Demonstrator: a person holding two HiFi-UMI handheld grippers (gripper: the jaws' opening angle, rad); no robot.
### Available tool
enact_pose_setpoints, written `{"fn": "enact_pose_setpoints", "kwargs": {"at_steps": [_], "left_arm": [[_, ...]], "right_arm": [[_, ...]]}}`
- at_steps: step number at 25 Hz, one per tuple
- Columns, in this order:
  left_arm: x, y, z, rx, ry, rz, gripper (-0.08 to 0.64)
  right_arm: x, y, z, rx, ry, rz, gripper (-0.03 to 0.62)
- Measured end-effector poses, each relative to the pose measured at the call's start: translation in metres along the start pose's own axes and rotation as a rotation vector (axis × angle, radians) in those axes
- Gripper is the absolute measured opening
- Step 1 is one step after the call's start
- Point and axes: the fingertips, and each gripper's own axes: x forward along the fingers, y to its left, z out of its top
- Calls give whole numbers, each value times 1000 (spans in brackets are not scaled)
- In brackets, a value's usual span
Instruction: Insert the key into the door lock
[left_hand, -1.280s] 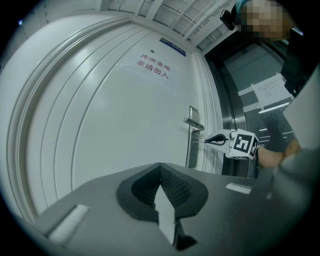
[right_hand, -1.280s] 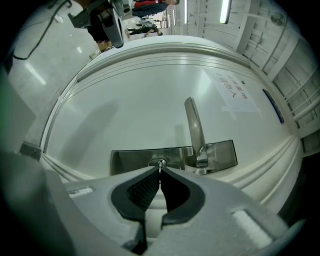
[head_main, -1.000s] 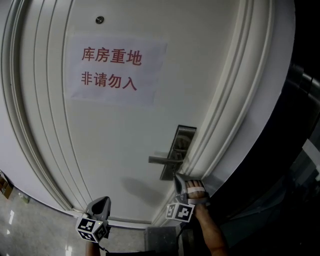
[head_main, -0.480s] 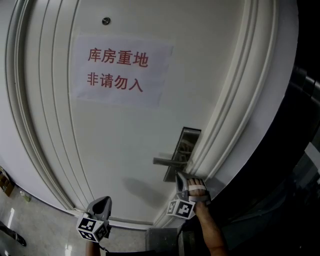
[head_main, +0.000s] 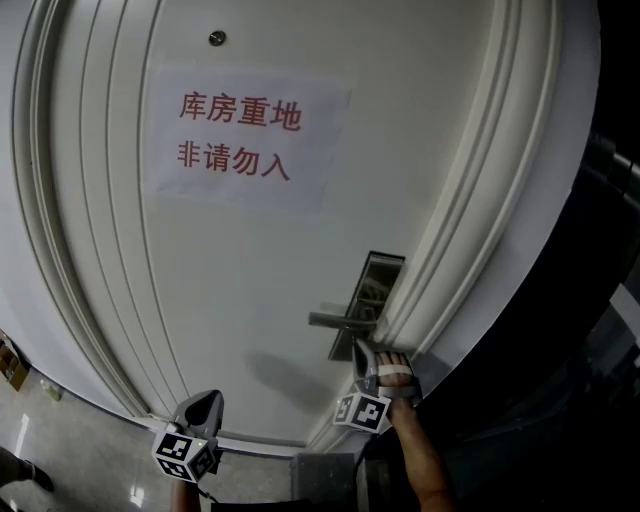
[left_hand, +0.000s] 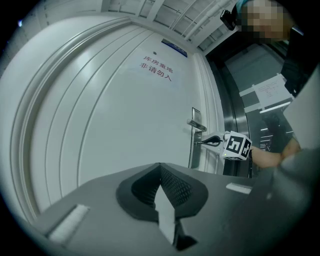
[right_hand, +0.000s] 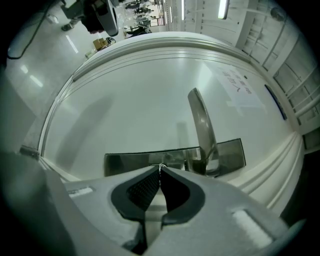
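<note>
Key (right_hand: 160, 165) pinched by right gripper (head_main: 357, 348), fingers closed on it, 6 o'clock of handle (head_main: 340, 321); an off-axis tip may skid across lock plate (head_main: 375, 275). Left gripper (left_hand: 160, 170) fingers closed, empty.

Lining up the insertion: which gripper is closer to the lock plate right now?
Right. The right gripper, shut on the key, has its tips at the lock plate, just below the handle. The left gripper hangs well off to the plate's lower left.
</note>
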Motion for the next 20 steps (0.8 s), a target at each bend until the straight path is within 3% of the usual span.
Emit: {"fn": "enact_pose_setpoints", "kwargs": {"at_steps": [5,11,13,16,20], "left_arm": [[-3,-3,0,0,0,-4,3],[-9,-4,0,-6,8,0,3],[-10,-4,1,-5,9,0,3],[-11,-3,1,0,6,1,3],[-12,-5,0,2,7,2,3]], "right_arm": [[0,1,-1,-1,7,-16,11],[-1,1,0,68,-15,-44,15],[0,1,0,89,-17,-38,47],[1,2,3,120,-33,-14,153],[-2,3,5,139,-50,-10,189]]}}
